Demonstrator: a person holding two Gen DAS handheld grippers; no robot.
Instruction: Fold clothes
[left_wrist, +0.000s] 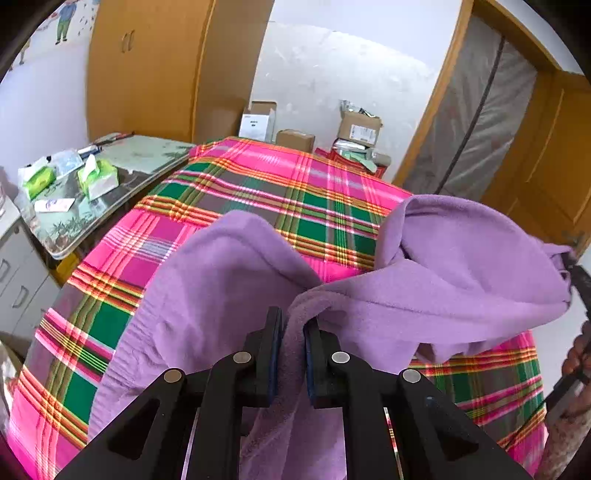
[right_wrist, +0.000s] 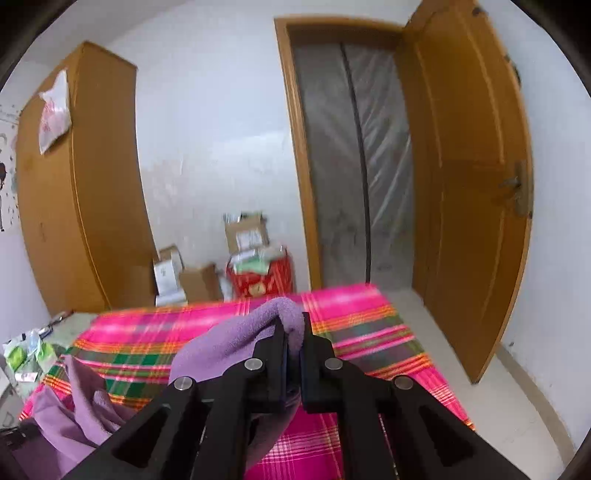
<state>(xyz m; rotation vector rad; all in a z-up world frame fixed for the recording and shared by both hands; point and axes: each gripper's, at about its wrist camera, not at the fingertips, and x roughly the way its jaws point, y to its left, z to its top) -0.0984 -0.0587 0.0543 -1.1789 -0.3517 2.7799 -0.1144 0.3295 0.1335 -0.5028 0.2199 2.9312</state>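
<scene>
A purple fleece garment (left_wrist: 229, 295) is lifted above a bed covered in a pink, green and orange plaid sheet (left_wrist: 280, 184). My left gripper (left_wrist: 293, 325) is shut on a bunched edge of the garment, which hangs down between and below the fingers. In the left wrist view the cloth stretches right to the other gripper (left_wrist: 576, 273) at the frame edge, with a hand (left_wrist: 576, 354) below it. My right gripper (right_wrist: 293, 325) is shut on another edge of the purple garment (right_wrist: 229, 339), which loops over the fingertips and trails down to the lower left above the plaid sheet (right_wrist: 369, 332).
A side table (left_wrist: 147, 155) with green tissue packs (left_wrist: 99, 177) stands left of the bed, white drawers (left_wrist: 18, 280) nearer. Behind are a wooden wardrobe (left_wrist: 147, 70), cardboard boxes (left_wrist: 360, 129) and a red bag (right_wrist: 262, 280). An open wooden door (right_wrist: 469, 184) stands right of a curtained doorway (right_wrist: 354, 166).
</scene>
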